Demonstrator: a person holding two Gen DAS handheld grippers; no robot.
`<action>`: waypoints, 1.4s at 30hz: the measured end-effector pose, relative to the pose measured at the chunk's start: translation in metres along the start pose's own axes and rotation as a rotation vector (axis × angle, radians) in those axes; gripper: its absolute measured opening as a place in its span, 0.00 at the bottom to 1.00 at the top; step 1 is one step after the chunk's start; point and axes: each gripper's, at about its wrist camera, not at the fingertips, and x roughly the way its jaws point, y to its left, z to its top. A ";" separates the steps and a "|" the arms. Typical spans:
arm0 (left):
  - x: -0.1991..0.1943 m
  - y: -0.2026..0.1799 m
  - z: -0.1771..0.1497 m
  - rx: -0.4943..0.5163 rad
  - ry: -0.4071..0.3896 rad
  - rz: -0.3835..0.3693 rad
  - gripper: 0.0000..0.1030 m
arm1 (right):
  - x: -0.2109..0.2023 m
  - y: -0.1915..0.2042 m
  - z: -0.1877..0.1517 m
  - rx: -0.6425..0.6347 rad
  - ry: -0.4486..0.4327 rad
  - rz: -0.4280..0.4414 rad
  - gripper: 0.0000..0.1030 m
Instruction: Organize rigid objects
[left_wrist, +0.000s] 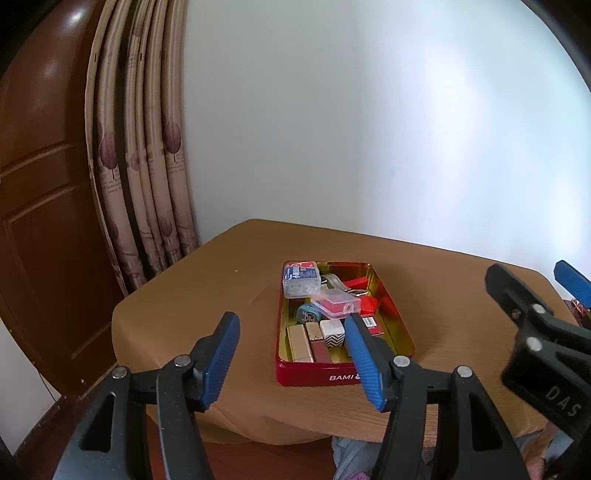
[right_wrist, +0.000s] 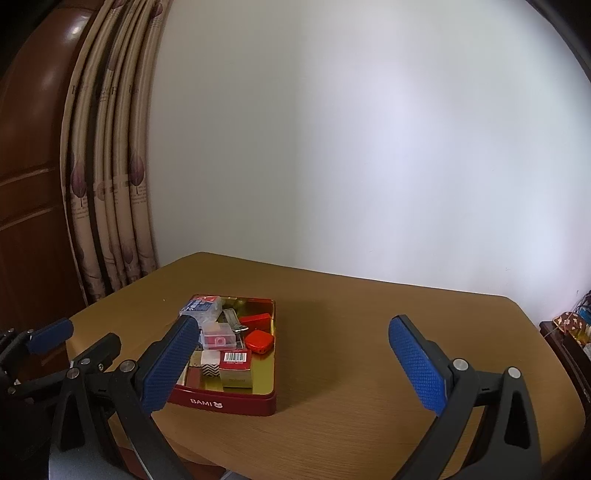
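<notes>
Left wrist view: a red tin (left_wrist: 341, 376) sits on a brown table (left_wrist: 192, 295), crammed with small hard items, including a clear plastic case (left_wrist: 301, 280) on top, apparently gathered there to tidy them. The left gripper (left_wrist: 291, 358) hangs open and empty just before the tin's near wall. From the right wrist view, the right gripper (right_wrist: 291, 365) is spread wide, empty, with the tin ahead beside its left finger.

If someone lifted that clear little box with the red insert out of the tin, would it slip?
The clear box looks like smooth hard plastic, so it is probably stiff, light and somewhat slippery. It lies tilted on other items in the red tin, so a nudge might shift it.
</notes>
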 end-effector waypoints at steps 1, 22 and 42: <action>0.001 0.001 0.000 -0.008 0.005 -0.005 0.59 | -0.001 0.001 0.000 0.000 0.000 -0.003 0.99; 0.012 0.010 -0.001 -0.053 0.034 0.039 0.66 | -0.002 0.005 -0.002 -0.042 0.000 0.026 0.99; 0.019 0.011 -0.003 -0.060 0.066 0.054 0.66 | 0.004 0.009 -0.010 -0.072 0.031 0.033 0.99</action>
